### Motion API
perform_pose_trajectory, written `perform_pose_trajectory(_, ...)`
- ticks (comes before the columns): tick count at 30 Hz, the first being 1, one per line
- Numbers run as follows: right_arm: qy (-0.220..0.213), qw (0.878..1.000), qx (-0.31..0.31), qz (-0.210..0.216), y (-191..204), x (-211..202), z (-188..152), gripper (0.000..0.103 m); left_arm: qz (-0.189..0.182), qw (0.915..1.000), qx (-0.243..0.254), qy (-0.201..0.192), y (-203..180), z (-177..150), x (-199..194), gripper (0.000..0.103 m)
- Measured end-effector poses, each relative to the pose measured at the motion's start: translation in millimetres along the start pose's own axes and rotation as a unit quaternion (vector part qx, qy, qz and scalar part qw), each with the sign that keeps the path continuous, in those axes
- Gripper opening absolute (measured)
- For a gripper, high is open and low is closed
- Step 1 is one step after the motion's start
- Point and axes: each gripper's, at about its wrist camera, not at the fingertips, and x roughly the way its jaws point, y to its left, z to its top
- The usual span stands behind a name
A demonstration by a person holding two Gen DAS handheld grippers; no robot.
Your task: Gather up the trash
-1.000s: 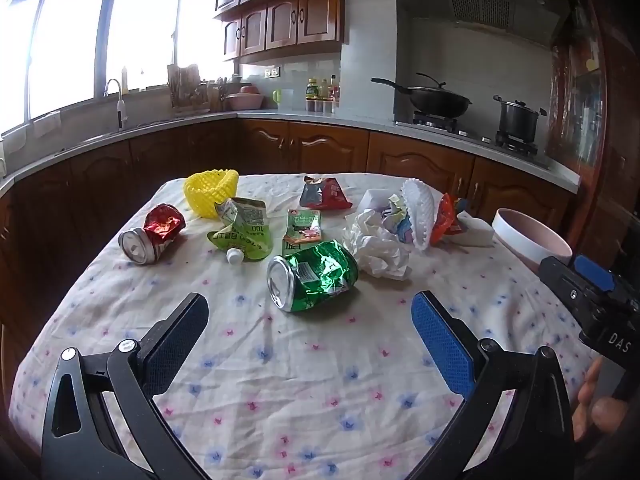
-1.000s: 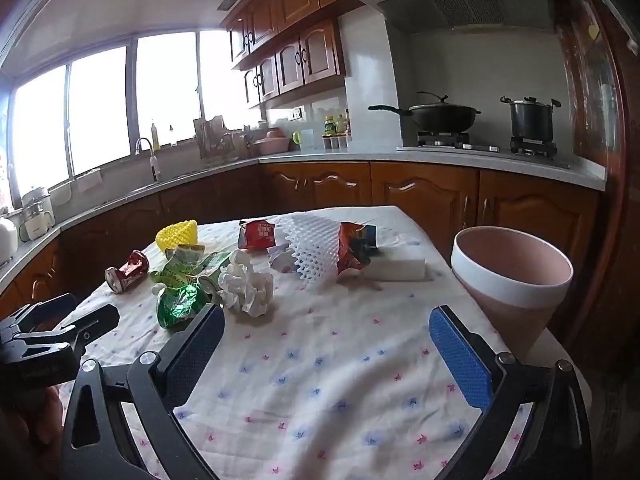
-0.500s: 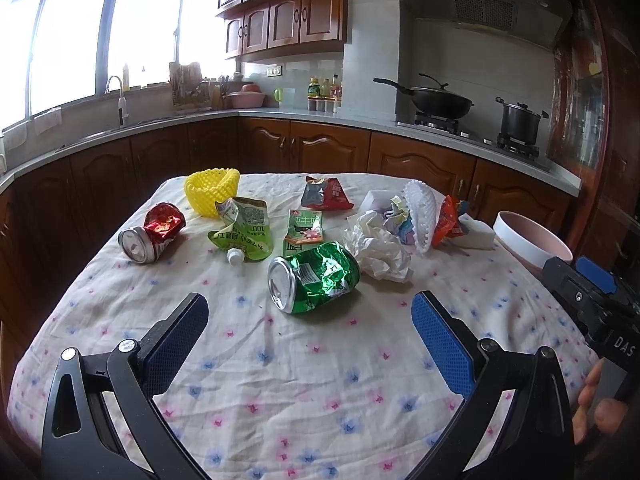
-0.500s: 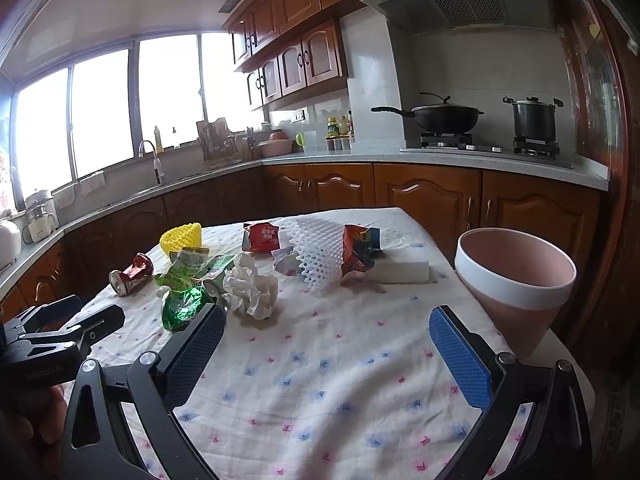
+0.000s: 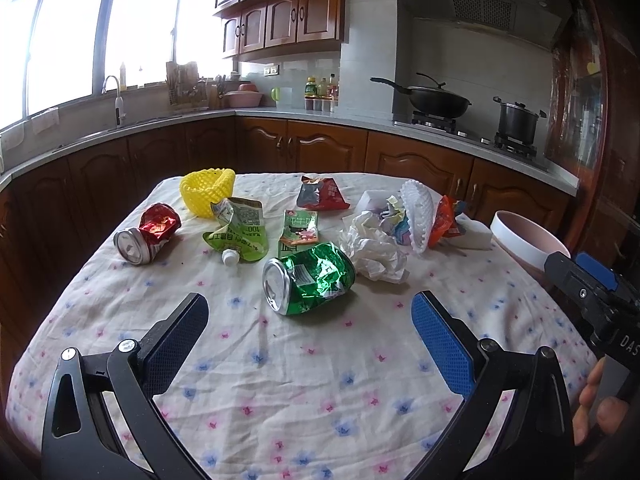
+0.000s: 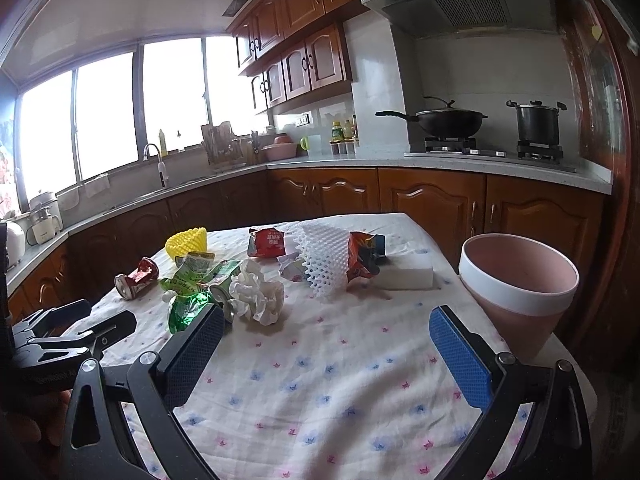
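Trash lies scattered on a flowered tablecloth (image 5: pixel 320 364). A crushed green can (image 5: pixel 308 278) sits just beyond my open left gripper (image 5: pixel 310 334), nothing between its fingers. Behind it are a crumpled white tissue (image 5: pixel 376 254), a green spout pouch (image 5: pixel 238 230), a crushed red can (image 5: pixel 148 234), a yellow foam net (image 5: pixel 206 196), a red snack bag (image 5: pixel 322 198) and a white foam net (image 5: pixel 418 212). My right gripper (image 6: pixel 326 342) is open over bare cloth, with the tissue (image 6: pixel 256 296) ahead to the left. A pink bin (image 6: pixel 520 290) stands at the right table edge.
A white foam block (image 6: pixel 408 274) and an orange wrapper (image 6: pixel 362 258) lie near the bin. Wooden kitchen cabinets, a sink and a stove with a wok and a pot ring the table. A person's fingers (image 5: pixel 600 400) hold the right gripper's handle.
Both views have shifted only slightly; the right gripper has crept a little forward toward the table. Nothing on the table has moved and both grippers stay open.
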Motion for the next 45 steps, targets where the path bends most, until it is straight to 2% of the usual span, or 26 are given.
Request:
perform_pose_trajectory(16, 0.000, 1.000, 0.002, 0.000, 0, -1, 1, 0.103, -0.003, 1.0000, 0.000, 0.002, -2, 1, 2, 0.103)
perform_pose_trajectory(28, 0.008, 1.000, 0.006, 0.001, -3, 4, 1, 0.103, -0.017, 0.9996, -0.002, 0.021, -2, 3, 15, 0.103)
perform_pose_trajectory(35, 0.018, 1.000, 0.012, 0.006, -10, 12, 7, 0.103, -0.035, 0.9985, 0.002, 0.041, -4, 16, 29, 0.103)
perform_pose_trajectory(42, 0.032, 0.999, 0.028, 0.018, -24, 29, 27, 0.102, -0.055, 0.9967, 0.009, 0.059, -8, 40, 53, 0.103)
perform_pose_trajectory(45, 0.043, 0.998, 0.029, 0.026, -26, 41, 37, 0.097, -0.062, 0.9955, 0.022, 0.069, -15, 49, 65, 0.098)
